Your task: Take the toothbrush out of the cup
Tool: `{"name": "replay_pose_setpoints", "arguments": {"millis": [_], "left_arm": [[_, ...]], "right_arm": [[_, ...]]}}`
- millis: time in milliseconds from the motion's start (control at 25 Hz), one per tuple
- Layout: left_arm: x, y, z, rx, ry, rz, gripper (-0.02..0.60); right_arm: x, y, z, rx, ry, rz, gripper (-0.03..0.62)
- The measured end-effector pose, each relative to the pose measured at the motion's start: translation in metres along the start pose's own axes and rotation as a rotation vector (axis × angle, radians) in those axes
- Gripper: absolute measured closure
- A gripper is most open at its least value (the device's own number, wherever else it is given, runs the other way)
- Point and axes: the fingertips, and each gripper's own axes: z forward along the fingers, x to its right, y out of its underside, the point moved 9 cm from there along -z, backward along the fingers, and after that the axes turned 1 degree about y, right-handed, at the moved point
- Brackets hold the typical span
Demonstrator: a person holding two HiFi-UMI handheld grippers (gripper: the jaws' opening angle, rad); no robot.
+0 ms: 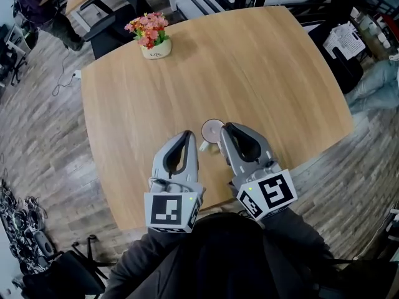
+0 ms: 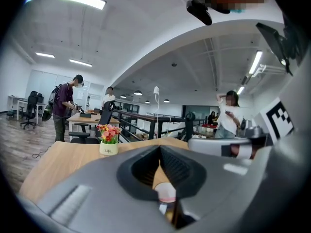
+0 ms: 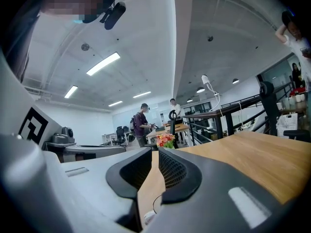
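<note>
A small white cup (image 1: 212,129) stands on the wooden table (image 1: 262,73) near its front edge, between the tips of both grippers. A short white piece (image 1: 204,146) sticks out at its near left; I cannot tell whether it is the toothbrush or a handle. My left gripper (image 1: 186,136) sits just left of the cup, with its jaws meeting at the tip and nothing held. In the left gripper view (image 2: 159,148), the cup (image 2: 166,192) shows low in the gap. My right gripper (image 1: 227,128) is beside the cup's right rim. Its jaws (image 3: 154,153) stand a narrow slit apart with only table between them.
A white pot of pink and orange flowers (image 1: 151,36) stands at the table's far left corner. Office chairs (image 1: 109,23) and desks stand behind the table, with people (image 2: 65,106) further back. Cables lie on the floor (image 1: 25,229) at left.
</note>
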Motion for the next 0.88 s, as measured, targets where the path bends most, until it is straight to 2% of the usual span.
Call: {"name": "replay_pose_setpoints", "arguments": {"millis": [120,240,560,880], "left_arm": [[-0.004,0.009,-0.001,-0.028,0.005,-0.012,0.574],[-0.008,0.019,-0.002,-0.053,0.007,-0.022,0.574],[-0.015,0.046,-0.004,-0.131,0.017,-0.043,0.574],[-0.019,0.072,-0.003,-0.203,0.01,-0.059,0.574]], "right_arm": [[-0.005,0.011,0.003,-0.026,-0.003,0.004,0.461],[-0.009,0.024,0.005,-0.053,0.003,0.013,0.413],[-0.013,0.058,0.007,-0.122,0.034,0.051,0.378],[-0.011,0.088,0.007,-0.164,0.045,0.088,0.372]]}}
